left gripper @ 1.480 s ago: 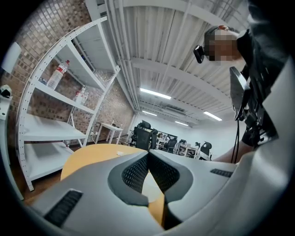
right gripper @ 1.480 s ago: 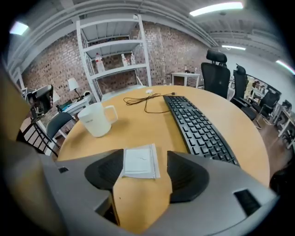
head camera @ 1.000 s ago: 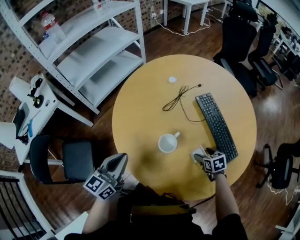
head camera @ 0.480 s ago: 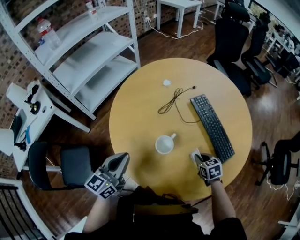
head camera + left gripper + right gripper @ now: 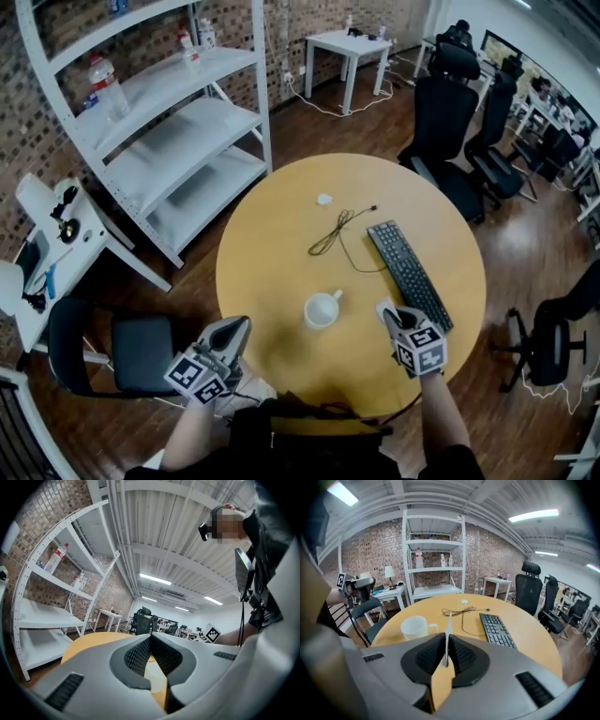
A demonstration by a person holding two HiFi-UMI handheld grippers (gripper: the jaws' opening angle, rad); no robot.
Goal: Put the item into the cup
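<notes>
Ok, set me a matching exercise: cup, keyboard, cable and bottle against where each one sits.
Things:
1 cup
2 keyboard
3 cable
4 bottle

Places:
A on the white shelving
B right side of the table
C near the table's middle
D on the table beyond the cup, loosely looped

Pairs: 1-C, 2-B, 3-D, 4-A

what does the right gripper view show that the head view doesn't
Only the right gripper view: the right hand-held gripper's jaws closing on a thin white item, seen edge-on between the pads. Only the head view: that gripper's marker cube from above, and the whole outline of the round table. Both: the white cup, black keyboard, loose cable and white shelf unit.
</notes>
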